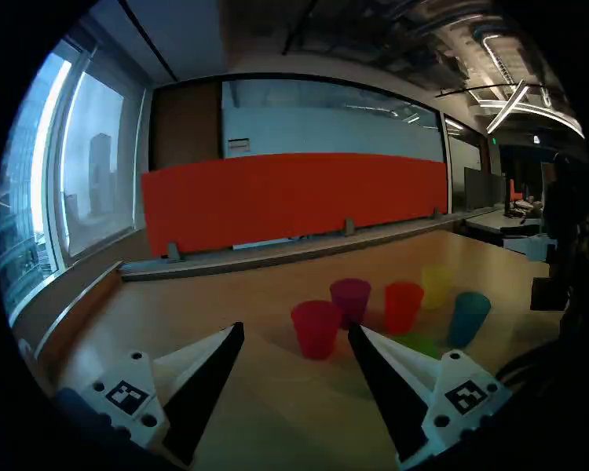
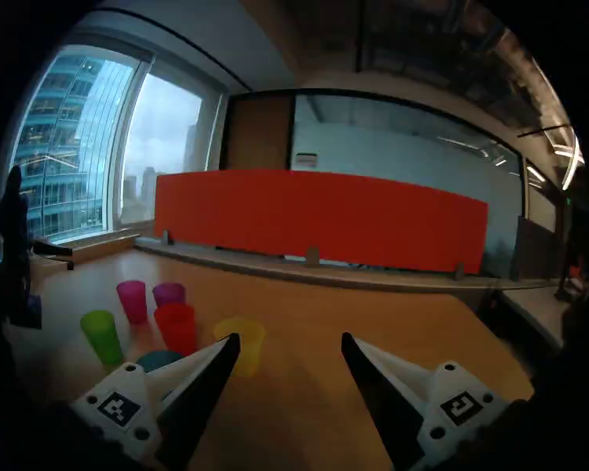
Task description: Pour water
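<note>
mid-table, well short of the wooden table's [image 1: 239, 290] far edge, six small coloured plastic cups [image 1: 402, 306] cluster. left gripper [image 1: 294, 327] & right gripper [image 2: 288, 337] both wide, empty. cups prob light, squashy: grip mid-wall, gently.

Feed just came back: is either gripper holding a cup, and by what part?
Nothing is held. The left gripper and right gripper are both open and empty; the cups stand on the table ahead.

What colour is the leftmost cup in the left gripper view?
Pink; the cup shows best in the left gripper view.
</note>
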`<state>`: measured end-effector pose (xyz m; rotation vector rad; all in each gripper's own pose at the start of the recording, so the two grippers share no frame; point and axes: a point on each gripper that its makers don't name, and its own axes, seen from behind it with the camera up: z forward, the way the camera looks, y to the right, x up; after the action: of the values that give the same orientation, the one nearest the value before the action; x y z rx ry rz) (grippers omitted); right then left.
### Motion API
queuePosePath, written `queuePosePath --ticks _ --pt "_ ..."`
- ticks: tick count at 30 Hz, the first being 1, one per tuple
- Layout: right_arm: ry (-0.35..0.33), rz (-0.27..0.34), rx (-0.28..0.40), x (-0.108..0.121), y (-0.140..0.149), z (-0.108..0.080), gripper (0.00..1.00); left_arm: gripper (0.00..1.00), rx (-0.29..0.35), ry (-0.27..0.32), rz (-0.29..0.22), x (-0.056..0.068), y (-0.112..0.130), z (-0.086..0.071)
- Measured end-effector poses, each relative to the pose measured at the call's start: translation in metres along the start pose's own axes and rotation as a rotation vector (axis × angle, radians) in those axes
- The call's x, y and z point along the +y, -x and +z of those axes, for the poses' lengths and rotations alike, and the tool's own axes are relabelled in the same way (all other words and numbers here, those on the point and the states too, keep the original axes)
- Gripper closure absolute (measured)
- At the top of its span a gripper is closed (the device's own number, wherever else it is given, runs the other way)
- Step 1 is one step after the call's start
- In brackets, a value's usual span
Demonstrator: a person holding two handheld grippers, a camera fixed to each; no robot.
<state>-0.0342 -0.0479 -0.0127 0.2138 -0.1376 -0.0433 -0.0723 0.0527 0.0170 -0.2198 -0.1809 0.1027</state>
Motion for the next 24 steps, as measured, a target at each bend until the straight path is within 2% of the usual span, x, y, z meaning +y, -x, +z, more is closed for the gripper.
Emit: queuePosePath --ticks 8,11,17,24 --pt "0.066 0.045 0.120 0.007 -0.032 0.000 0.00 0.01 0.084 -0.081 -0.055 -0.013 -0.024 -0.007" --pt "0.112 0.049 0.159 0.015 -0.041 -0.003 0.00 0.01 0.108 -0.106 -0.076 -0.018 -0.028 -0.009" --pt "0.176 0.048 0.218 0.026 -0.057 -0.010 0.00 0.01 0.139 -0.149 -0.063 -0.024 -0.039 -0.015" --pt "0.218 0.047 0.233 0.037 -0.061 -0.017 0.00 0.01 0.184 -0.179 -0.054 -0.027 -0.056 -0.022"
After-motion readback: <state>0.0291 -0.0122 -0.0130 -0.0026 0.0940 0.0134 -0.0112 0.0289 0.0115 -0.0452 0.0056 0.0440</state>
